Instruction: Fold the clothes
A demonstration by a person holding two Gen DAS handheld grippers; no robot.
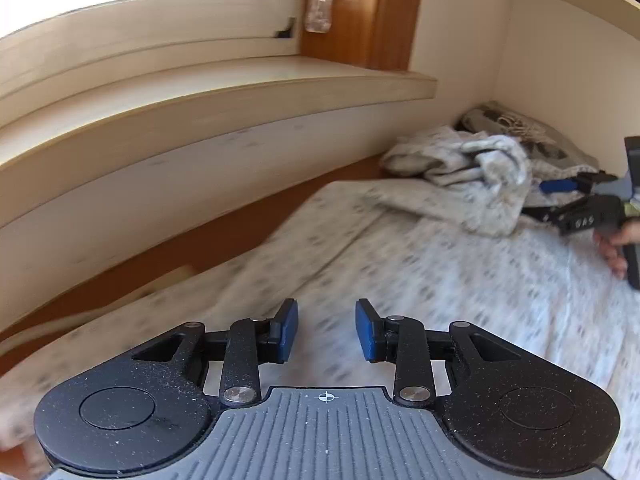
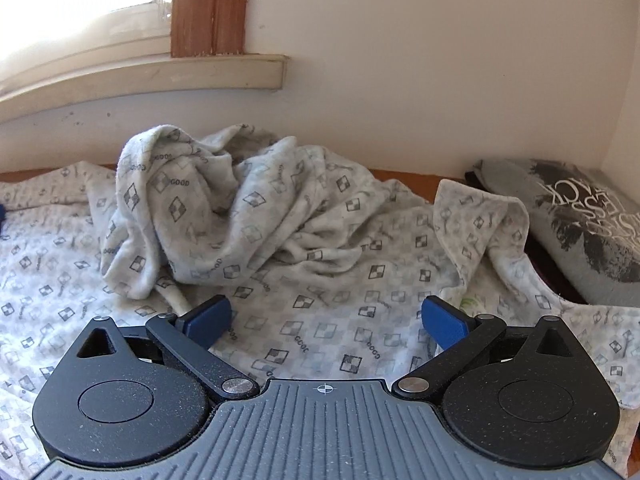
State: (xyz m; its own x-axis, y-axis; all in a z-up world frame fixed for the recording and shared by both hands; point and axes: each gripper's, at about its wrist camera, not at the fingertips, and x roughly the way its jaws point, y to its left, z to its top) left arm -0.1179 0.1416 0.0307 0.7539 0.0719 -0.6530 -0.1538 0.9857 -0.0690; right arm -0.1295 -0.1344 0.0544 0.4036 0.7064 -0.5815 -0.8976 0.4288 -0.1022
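Note:
A pale grey garment [image 2: 304, 304] printed with small checked diamonds lies spread across the surface. Part of it is bunched into a crumpled heap [image 2: 224, 208] toward the wall, and a corner [image 2: 480, 220] stands folded up at the right. My right gripper [image 2: 326, 316] hovers over the flat part, open wide, with nothing between its blue pads. My left gripper [image 1: 326, 330] is over the garment's near left part [image 1: 360, 264], which is blurred; its pads stand apart with nothing between them. In the left wrist view the heap [image 1: 472, 172] lies far right, with the right gripper [image 1: 544, 200] and a hand [image 1: 616, 248] beside it.
A folded grey T-shirt with black print [image 2: 580, 224] lies in the far right corner against the wall. A pale window sill [image 1: 240, 80] and a wooden window frame [image 1: 360, 12] run along the back. An orange-brown edge [image 1: 200, 240] shows left of the garment.

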